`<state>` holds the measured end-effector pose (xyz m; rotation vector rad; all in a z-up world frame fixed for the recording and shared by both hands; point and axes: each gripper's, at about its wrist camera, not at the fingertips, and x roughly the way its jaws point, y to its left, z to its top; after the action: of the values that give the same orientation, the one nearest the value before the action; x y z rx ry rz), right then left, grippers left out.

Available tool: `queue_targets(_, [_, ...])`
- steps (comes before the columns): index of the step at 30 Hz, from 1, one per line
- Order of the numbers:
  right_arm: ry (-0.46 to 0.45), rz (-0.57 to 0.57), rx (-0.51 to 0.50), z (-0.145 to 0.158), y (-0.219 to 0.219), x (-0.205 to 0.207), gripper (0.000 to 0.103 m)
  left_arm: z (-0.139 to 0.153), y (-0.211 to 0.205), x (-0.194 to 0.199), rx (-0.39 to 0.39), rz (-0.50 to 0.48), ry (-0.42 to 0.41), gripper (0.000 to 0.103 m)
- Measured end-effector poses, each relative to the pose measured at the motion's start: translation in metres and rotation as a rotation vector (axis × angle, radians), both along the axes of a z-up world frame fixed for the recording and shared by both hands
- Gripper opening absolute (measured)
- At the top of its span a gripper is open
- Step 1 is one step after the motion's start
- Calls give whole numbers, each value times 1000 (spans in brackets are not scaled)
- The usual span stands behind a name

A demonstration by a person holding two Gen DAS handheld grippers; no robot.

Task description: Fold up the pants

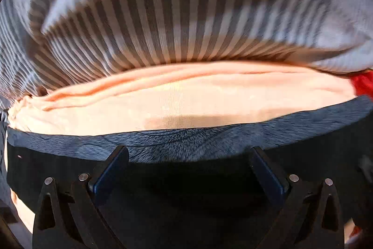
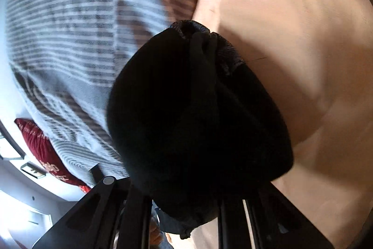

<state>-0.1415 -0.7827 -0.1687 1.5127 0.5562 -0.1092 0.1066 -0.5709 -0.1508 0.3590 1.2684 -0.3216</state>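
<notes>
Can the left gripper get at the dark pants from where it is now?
Probably yes. The left gripper is open, and the pants stretch right across the front of its fingers on the peach sheet; nothing lies between them.

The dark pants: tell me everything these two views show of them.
The pants are dark, navy to black, of soft, slightly fuzzy fabric. In the left wrist view an edge lies flat across the peach sheet, between the wide-apart fingers of the left hand-held gripper. In the right wrist view they bunch into a dark mound, gathered at the top, hiding the right hand-held gripper's fingertips. Striped bedding lies beyond.
</notes>
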Motion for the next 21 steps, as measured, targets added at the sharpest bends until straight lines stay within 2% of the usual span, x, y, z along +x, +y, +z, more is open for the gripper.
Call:
queue_targets(1, [-14,3,-11,5,2,1,14,-14,-2,0,23,-8,23,103])
queue_targets(2, [-24,8,-21,9,3,3,14,-21,-1,-2,1,-6,10,103])
queue_targets(3, [-32,19,-31,13,6,5,14,-20,1,-4,-25,-4,-24,103])
queue_targets(6, [-38,25,-57,24,11,10,14,-18,0,-11,-15,-56,-63,103])
queue_targets(10, [-28,18,-73,40,17,14,14,-14,5,-5,-25,-39,8,103])
queue_targets(13, [-17,37,-116,61,28,21,14,-3,21,-8,-35,-47,1,103])
queue_targets(19, [29,130,-317,119,70,51,14,18,77,-13,-73,-84,5,103])
queue_targets(21, [66,173,-429,141,94,66,14,24,104,-8,-93,-64,5,103])
